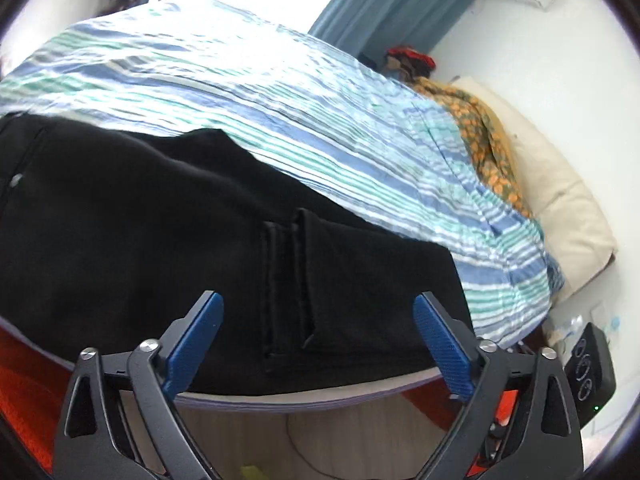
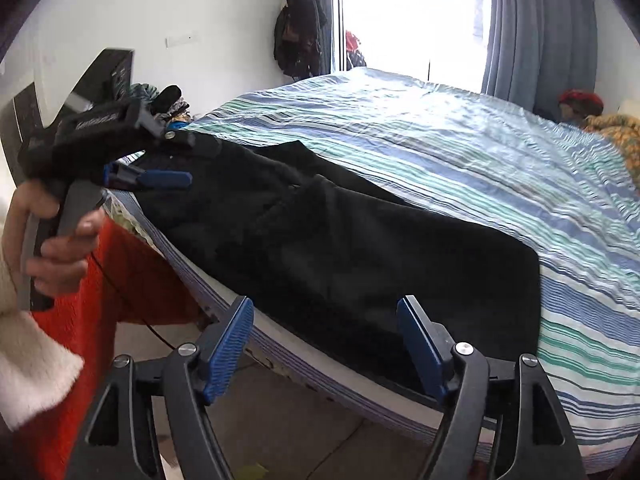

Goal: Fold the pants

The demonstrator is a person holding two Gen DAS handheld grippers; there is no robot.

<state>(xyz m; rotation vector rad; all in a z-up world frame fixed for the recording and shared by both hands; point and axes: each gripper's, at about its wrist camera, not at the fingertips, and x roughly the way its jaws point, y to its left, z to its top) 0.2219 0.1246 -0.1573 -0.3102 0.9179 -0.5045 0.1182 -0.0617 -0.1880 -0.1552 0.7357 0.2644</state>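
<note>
Your right gripper (image 2: 324,344) and left gripper (image 1: 316,336) both gape wide and empty just above the folded black pants (image 2: 360,248) lying along the bed's (image 2: 480,152) near edge.

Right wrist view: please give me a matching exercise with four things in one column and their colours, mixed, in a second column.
Things:
1. pants
2. bedsheet
3. curtain
4. gripper pads

Colours:
A. grey-blue, plain
B. bright blue, ribbed
C. black
D. blue, green and white stripes

Pairs: 1-C, 2-D, 3-A, 4-B
</note>
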